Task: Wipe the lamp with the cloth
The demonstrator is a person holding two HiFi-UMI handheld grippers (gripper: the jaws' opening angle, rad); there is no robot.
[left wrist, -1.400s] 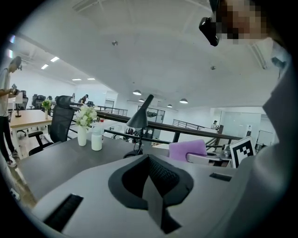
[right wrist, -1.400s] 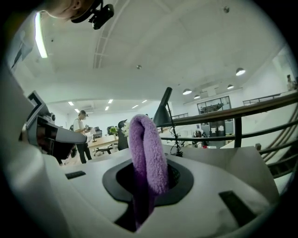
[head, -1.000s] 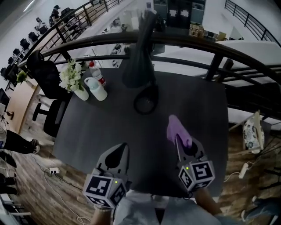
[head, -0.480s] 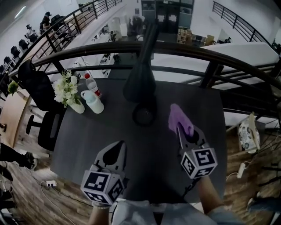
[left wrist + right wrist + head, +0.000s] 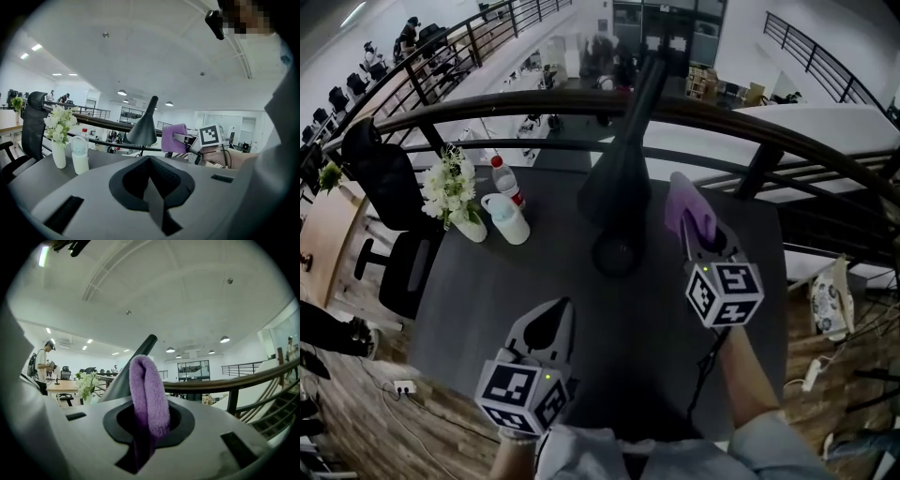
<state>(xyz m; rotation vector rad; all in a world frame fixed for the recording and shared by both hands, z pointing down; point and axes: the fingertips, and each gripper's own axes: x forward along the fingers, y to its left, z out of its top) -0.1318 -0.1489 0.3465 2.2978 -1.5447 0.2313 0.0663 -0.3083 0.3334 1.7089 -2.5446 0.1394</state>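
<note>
A black lamp with a cone shade (image 5: pixel 617 183) and round base (image 5: pixel 617 253) stands at the back middle of the dark table (image 5: pixel 487 300). My right gripper (image 5: pixel 696 228) is raised and shut on a folded purple cloth (image 5: pixel 685 206), which hangs just right of the shade; in the right gripper view the cloth (image 5: pixel 147 397) stands upright between the jaws with the shade (image 5: pixel 123 376) right behind it. In the left gripper view the cloth (image 5: pixel 174 139) sits beside the shade (image 5: pixel 143 129). My left gripper (image 5: pixel 546 328) is low near the table's front, shut and empty.
A white vase of flowers (image 5: pixel 455 192), a white cup (image 5: pixel 508 217) and a red-capped bottle (image 5: pixel 506 178) stand at the table's back left. A dark curved railing (image 5: pixel 750 127) runs behind the table. A black office chair (image 5: pixel 389 187) is off the left edge.
My right gripper has lifted the purple cloth off the table's right side and carried it up and forward, next to the lamp shade. The left gripper stayed put.
</note>
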